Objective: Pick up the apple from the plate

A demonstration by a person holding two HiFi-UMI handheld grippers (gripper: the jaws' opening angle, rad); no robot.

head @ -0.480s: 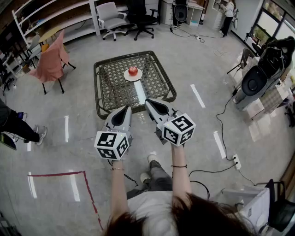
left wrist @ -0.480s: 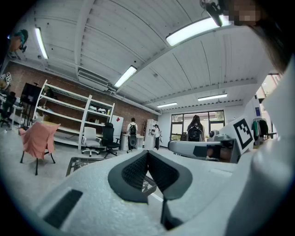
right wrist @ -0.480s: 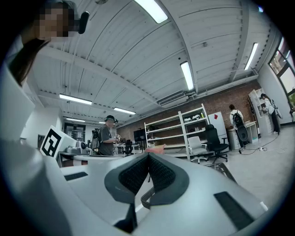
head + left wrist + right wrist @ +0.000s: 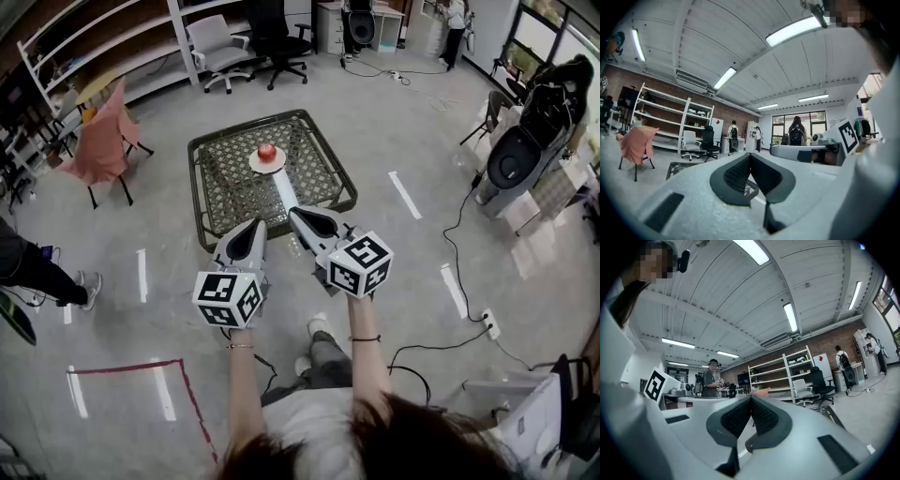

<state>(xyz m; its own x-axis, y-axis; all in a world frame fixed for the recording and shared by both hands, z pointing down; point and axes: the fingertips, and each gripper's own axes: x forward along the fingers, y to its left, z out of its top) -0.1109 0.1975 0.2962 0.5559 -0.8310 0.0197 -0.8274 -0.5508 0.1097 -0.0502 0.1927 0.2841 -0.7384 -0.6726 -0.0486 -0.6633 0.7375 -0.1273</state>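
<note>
The white-shelled left gripper (image 4: 256, 225), held level in the person's left hand above the polished grey floor (image 4: 112, 225), is clenched. In the left gripper view its two black ribbed pads (image 4: 738, 174) meet at their tips with nothing between them, and it touches no object. Just to its right, the matching white right gripper (image 4: 296, 213) is likewise clamped together. In the right gripper view its dark ribbed pads (image 4: 764, 417) press tip to tip and grasp nothing. Both grippers point toward a low square table with a dark frame and a woven lattice top (image 4: 225, 187), and their tips sit near its closest edge. The small round red apple (image 4: 267, 151) sits upright on a white round plate (image 4: 253, 164) toward the far middle of that table, well apart from both grippers and untouched. A pale strip (image 4: 284, 187) runs along the tabletop from the plate toward the near edge.
</note>
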